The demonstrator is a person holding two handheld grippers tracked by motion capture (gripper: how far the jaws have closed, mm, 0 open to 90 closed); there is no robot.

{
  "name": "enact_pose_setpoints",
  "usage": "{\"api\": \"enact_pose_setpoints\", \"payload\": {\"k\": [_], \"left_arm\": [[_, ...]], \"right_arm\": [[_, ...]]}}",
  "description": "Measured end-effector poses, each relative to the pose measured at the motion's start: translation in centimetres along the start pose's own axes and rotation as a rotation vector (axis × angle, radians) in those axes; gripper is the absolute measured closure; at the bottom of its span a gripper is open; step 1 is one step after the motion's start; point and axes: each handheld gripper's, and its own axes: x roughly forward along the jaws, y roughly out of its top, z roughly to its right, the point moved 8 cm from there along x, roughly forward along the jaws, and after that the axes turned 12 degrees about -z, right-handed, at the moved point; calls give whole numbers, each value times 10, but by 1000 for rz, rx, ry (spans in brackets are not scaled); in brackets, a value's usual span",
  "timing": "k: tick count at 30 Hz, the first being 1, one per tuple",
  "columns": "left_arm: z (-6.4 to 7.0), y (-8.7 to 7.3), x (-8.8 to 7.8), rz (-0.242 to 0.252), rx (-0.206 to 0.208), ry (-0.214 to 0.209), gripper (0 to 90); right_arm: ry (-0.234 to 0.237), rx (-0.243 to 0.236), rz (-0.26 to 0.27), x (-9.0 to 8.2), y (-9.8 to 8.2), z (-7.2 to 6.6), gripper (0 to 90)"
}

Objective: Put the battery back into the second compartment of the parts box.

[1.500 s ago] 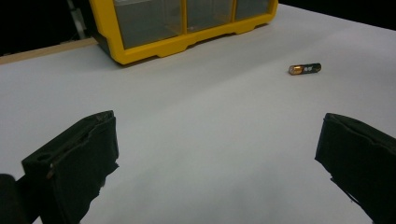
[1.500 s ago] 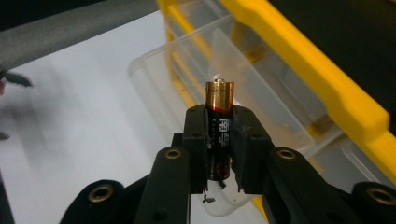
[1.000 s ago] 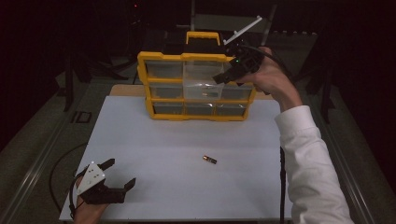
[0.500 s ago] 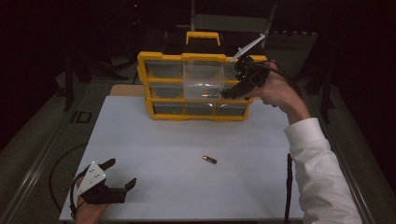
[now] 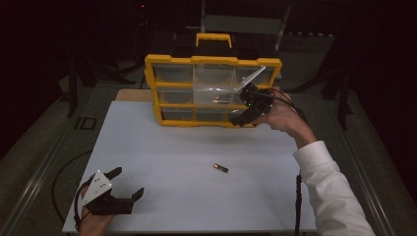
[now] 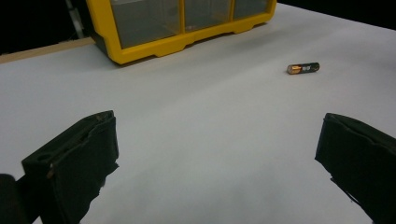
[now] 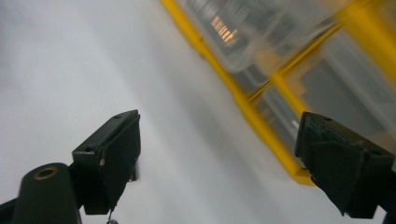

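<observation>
Left fingers point(image 6: 74, 163) apart, battery point(image 6: 303, 68) beyond.

Left claw point(image 6: 219, 163) with black jaws spread wide over the white worktop point(image 6: 196, 130); small cylindrical battery point(image 6: 303, 68) lying beyond; yellow plastic drawer organiser point(image 6: 182, 23) farther back

Left tongs point(image 5: 129, 185): black body, grey three-cornered plate on top, black cable looping at its 9 o'clock.
Right tongs point(image 5: 239, 119): black, with a dark cable.
Right sleeve point(image 5: 334, 191): white, long, cuffed.
</observation>
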Motion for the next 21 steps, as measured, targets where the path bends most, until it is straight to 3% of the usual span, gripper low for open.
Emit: {"api": "enact_pose_setpoints", "payload": {"k": [6,21], "left_arm": [[0,0,0,1,-2,0,1],[0,0,0,-1,1,0,1]], "right_arm": [[17,-26,-32,25,-8,-13,145],[50,-70,-62,58,-17,-35,149]]}}
